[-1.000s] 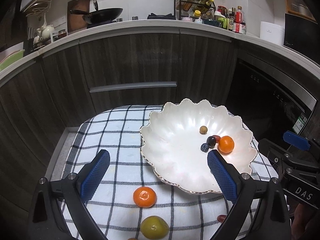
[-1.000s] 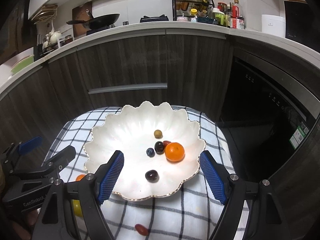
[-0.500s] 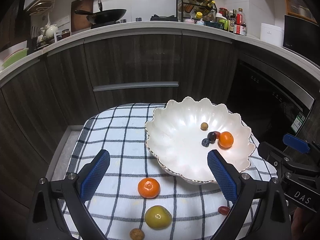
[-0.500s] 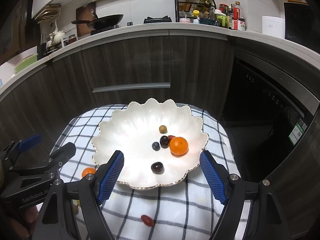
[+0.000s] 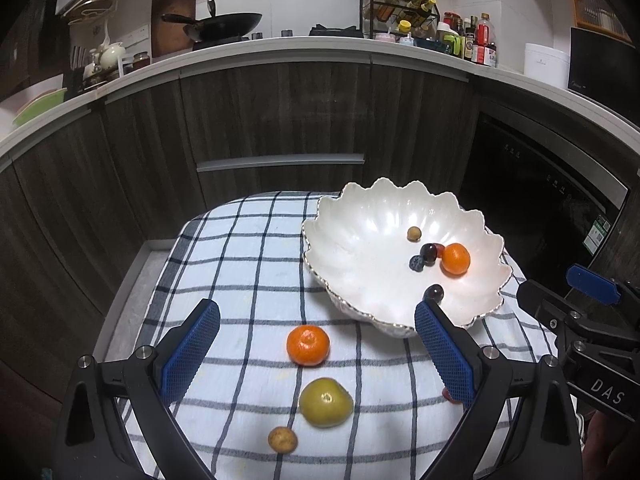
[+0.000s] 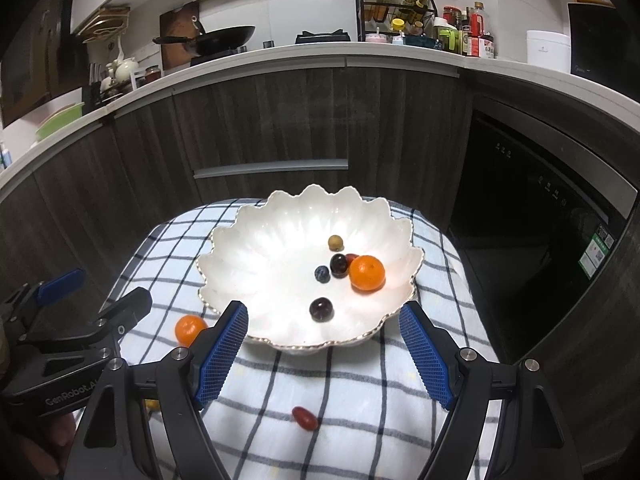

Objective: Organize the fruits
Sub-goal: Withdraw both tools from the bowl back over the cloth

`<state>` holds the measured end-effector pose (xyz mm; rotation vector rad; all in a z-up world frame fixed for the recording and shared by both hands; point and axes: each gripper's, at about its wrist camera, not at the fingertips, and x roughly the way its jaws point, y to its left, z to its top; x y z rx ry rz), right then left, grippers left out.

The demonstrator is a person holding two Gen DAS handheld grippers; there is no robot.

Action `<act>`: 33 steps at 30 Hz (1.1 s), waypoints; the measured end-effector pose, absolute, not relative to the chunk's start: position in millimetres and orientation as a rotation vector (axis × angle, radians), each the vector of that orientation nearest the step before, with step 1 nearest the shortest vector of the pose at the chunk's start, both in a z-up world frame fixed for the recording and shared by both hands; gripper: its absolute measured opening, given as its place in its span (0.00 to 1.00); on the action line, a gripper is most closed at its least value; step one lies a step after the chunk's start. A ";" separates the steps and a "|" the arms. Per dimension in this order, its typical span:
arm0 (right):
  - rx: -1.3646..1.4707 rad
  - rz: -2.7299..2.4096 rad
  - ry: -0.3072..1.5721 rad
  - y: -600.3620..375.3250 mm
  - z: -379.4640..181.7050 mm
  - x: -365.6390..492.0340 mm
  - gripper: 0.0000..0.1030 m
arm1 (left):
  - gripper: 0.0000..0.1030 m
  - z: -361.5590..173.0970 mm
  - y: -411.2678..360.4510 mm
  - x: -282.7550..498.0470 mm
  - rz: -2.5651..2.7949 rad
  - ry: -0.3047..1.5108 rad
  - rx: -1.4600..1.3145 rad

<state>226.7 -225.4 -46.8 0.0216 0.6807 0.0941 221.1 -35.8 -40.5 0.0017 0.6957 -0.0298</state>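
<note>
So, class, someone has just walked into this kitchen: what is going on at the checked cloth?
A person holds two grippers over fruit, sorting it into the white scalloped bowl. Both the left gripper and right gripper are open and empty. The bowl holds an orange and several small fruits. On the cloth lie a tangerine, a green fruit, a small brown fruit and a small red fruit.

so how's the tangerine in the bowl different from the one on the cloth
The bowl tangerine lies inside the white bowl, right beside a dark plum; the cloth tangerine sits on the checked cloth, apart from the other fruit. The cloth one lies between the open left tongs; the bowl one lies beyond them. Both are round, orange and similar in size.
</note>
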 end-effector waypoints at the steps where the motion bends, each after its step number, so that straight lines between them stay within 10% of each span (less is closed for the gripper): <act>1: 0.022 0.098 0.682 -224.6 -47.5 225.6 0.77 | 0.97 -41.7 -34.8 218.9 -0.027 0.697 0.001; 33: -0.031 0.144 0.740 -190.6 -105.0 193.8 0.77 | 0.97 -101.5 -5.7 175.1 0.043 0.751 -0.001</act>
